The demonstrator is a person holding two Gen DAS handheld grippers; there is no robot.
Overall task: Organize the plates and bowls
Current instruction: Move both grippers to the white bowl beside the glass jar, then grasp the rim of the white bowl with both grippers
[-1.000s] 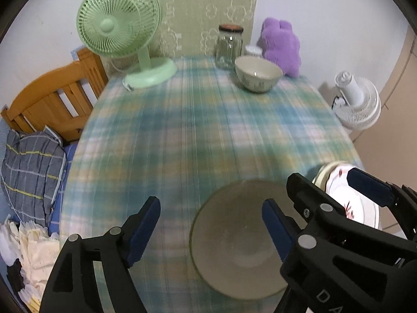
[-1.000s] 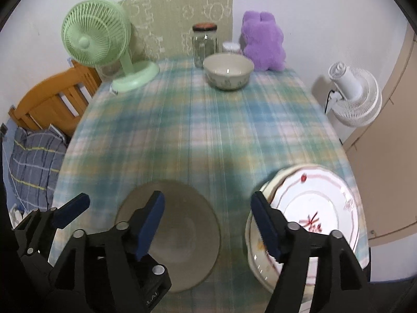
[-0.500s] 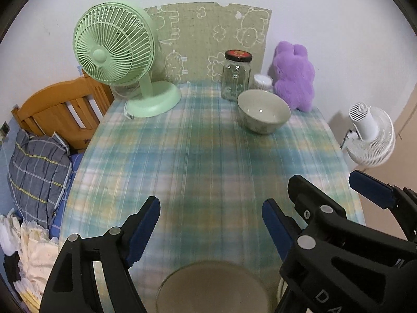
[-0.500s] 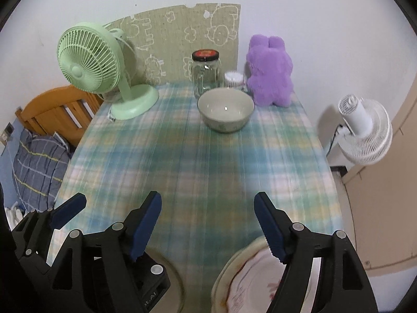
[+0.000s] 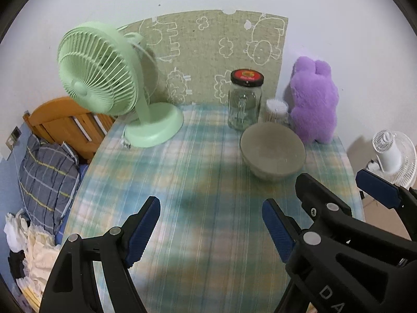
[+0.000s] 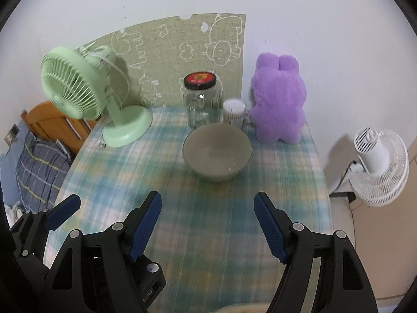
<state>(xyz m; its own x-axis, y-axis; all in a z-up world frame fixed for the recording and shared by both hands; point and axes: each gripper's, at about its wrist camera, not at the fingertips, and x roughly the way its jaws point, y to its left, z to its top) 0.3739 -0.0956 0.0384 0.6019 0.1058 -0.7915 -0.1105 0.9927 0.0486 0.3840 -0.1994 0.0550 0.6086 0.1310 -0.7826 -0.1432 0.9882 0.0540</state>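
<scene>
A pale bowl [image 5: 272,154] stands upright at the far end of the plaid-covered table [image 5: 198,208], in front of a glass jar; it also shows in the right wrist view [image 6: 216,154]. My left gripper [image 5: 209,230] is open and empty above the middle of the table, well short of the bowl. My right gripper [image 6: 207,225] is open and empty, just to the right of the left one, aimed at the bowl. The right gripper's body [image 5: 365,247] fills the left wrist view's lower right. A plate rim [image 6: 245,309] barely shows at the bottom edge.
A green desk fan [image 5: 104,91] stands at the table's far left. A glass jar with a dark lid [image 5: 245,101], a cotton-swab tub [image 5: 276,109] and a purple plush toy [image 5: 314,101] stand along the back. A white floor fan [image 6: 378,164] stands right of the table; a wooden bed [image 5: 65,125] is left.
Both grippers have moved forward along the table toward the far bowl. The near bowl and the stacked plates have dropped out of view below. Both stay open.
</scene>
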